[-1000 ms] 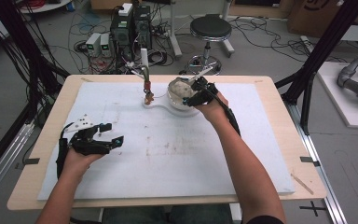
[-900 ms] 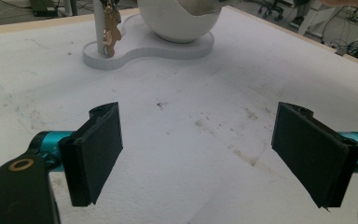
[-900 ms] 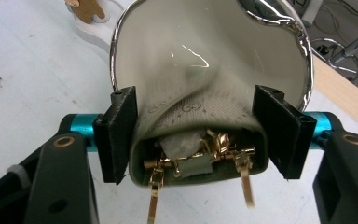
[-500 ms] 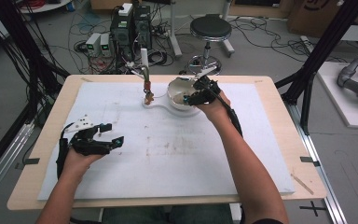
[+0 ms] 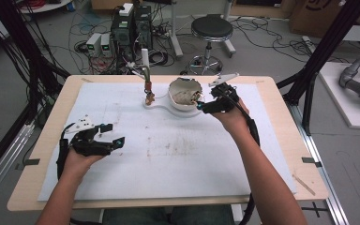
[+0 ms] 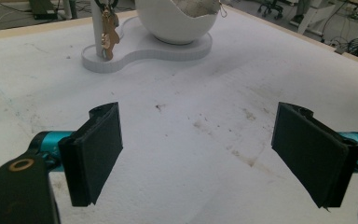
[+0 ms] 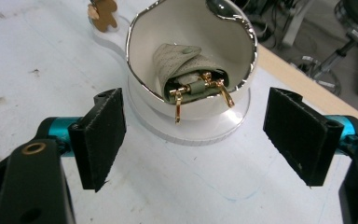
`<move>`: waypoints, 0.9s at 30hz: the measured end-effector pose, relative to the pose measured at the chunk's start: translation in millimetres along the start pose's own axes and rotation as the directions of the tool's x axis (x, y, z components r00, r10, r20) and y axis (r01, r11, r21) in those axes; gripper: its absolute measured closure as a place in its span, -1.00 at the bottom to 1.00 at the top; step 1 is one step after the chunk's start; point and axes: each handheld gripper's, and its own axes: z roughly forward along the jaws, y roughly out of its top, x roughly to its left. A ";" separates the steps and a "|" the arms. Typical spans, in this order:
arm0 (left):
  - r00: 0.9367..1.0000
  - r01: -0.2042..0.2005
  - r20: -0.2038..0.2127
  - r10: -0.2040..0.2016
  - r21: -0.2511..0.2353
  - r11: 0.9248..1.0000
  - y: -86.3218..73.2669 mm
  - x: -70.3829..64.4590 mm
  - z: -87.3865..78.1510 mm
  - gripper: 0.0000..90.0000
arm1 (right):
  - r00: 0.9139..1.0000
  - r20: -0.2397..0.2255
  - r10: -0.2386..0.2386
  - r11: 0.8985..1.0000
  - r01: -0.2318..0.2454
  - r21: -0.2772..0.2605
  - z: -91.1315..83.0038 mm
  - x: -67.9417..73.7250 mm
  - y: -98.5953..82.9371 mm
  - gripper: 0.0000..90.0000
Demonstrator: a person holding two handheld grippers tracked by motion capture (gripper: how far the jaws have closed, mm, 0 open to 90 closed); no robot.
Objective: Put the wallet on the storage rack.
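From the high view, the left gripper (image 5: 104, 142) rests low on the white mat (image 5: 178, 154), well apart from the white bowl (image 5: 183, 96) on its stand (image 5: 161, 104); the right gripper (image 5: 205, 104) sits just beside the bowl.

In the left gripper view, the 2 jaws stand wide apart over bare mat.

In the right gripper view, the jaws gape, empty, before the bowl holding a folded green pouch (image 7: 186, 70) with gold clasps (image 7: 200, 91).

Left gripper (image 5: 115, 140) low over near-left of table, jaws wide apart, nothing between them, pointing forward-right; left hand (image 5: 77, 157) wrapped round its body, forearm in from bottom-left. Right gripper (image 5: 201, 105) reached far forward, jaws spread wide, empty; right hand (image 5: 232, 117) behind it, forearm stretched diagonally from bottom-right.
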 end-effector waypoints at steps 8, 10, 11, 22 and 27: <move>1.000 -0.013 -0.021 0.013 0.009 1.000 0.8 -1.1 1.1 -0.64 | 0.998 -0.038 0.044 0.999 -0.044 -0.016 -14.8 4.1 -37.2 -0.52; 1.000 -0.013 -0.026 0.013 0.008 1.000 1.1 -0.6 1.2 -0.64 | 0.998 -0.040 0.044 0.999 -0.044 -0.022 -16.0 6.4 -46.0 -0.52; 1.000 -0.013 -0.024 0.013 0.008 1.000 1.2 -0.5 1.5 -0.64 | 0.999 -0.037 0.039 0.999 -0.040 -0.021 -15.9 7.2 -48.9 -0.52; 1.000 -0.018 -0.014 0.018 0.017 1.000 -1.0 -0.5 5.5 -0.64 | 0.996 -0.047 0.081 0.994 -0.085 -0.074 -27.0 11.9 -88.7 -0.54; 1.000 -0.017 -0.020 0.018 0.020 1.000 -2.2 0.7 4.9 -0.64 | 0.992 -0.050 0.119 0.987 -0.124 -0.105 -34.0 13.0 -105.0 -0.55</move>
